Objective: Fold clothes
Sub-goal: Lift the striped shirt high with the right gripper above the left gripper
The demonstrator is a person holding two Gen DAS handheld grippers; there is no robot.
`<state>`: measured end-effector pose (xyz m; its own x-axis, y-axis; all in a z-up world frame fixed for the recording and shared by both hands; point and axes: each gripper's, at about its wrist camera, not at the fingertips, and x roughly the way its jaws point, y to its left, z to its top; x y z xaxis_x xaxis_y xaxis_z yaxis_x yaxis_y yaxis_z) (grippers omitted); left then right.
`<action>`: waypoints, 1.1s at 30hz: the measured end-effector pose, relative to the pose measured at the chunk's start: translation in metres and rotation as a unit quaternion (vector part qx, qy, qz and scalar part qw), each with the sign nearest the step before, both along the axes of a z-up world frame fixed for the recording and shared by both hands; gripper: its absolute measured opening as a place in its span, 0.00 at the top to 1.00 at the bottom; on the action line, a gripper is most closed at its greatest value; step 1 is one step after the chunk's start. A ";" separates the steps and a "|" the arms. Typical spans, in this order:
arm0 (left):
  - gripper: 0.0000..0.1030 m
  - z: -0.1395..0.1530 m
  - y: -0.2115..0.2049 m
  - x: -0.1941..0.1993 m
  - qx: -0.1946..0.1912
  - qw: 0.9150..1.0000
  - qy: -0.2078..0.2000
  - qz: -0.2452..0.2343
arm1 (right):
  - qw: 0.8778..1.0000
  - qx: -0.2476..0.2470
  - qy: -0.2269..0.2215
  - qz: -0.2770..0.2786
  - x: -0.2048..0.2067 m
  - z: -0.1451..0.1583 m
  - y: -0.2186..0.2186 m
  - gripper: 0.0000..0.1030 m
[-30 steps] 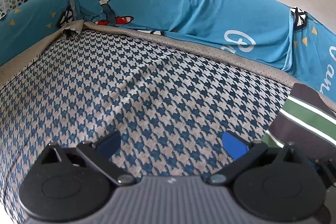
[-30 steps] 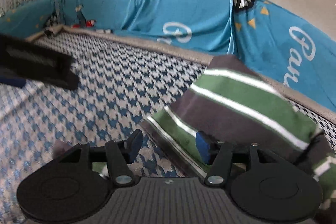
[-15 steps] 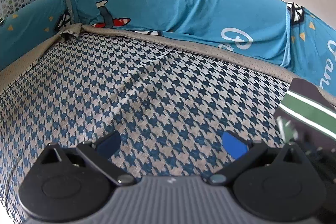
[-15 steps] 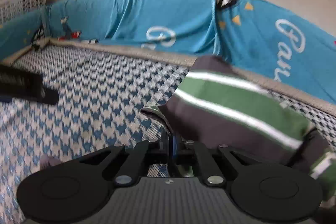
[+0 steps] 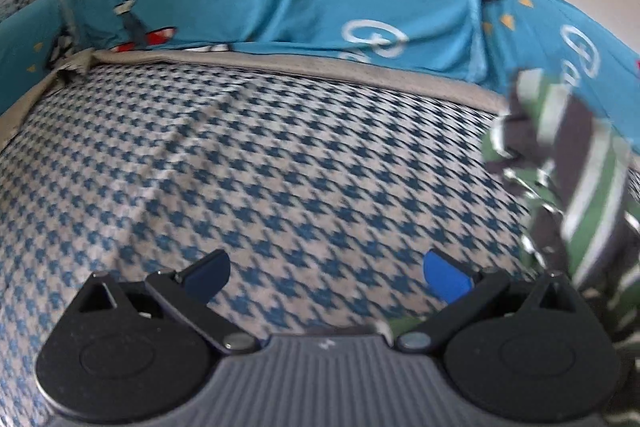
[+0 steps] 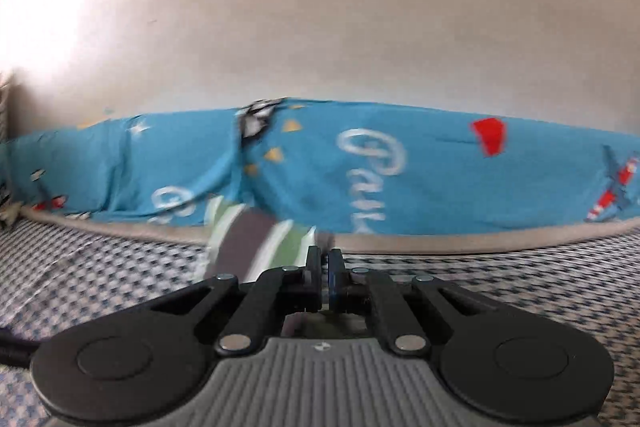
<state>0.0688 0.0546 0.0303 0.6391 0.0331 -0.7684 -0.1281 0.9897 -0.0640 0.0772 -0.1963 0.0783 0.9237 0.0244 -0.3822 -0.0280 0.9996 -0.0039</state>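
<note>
Right gripper clamped, seemingly on shirt; left gripper open, empty. Lift till hem clears bed.

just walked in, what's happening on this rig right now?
A person is folding clothes on a houndstooth-patterned bed cover, working a handheld gripper in each hand. The right gripper is shut on a green, grey and white striped garment, which hangs lifted off the cover at the right of the left wrist view. The left gripper is open with nothing between its fingers, pointing down at bare cover beside the garment. A blue printed bumper lines the far edge. No fold is visible yet.
</note>
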 end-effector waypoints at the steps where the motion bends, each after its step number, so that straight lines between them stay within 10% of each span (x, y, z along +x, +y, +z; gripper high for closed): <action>1: 0.00 0.000 -0.005 -0.001 0.003 1.000 -0.001 -0.011 | 1.000 0.000 -0.001 -0.010 -0.001 0.002 -0.007 0.96; 17: 0.00 -0.016 -0.042 -0.004 0.014 0.998 0.015 -0.063 | 0.990 0.050 0.043 0.125 -0.016 0.011 -0.008 0.67; 33: 0.00 -0.016 -0.039 -0.009 0.017 0.997 0.026 -0.065 | 0.986 -0.049 0.106 0.121 0.019 -0.039 0.040 0.60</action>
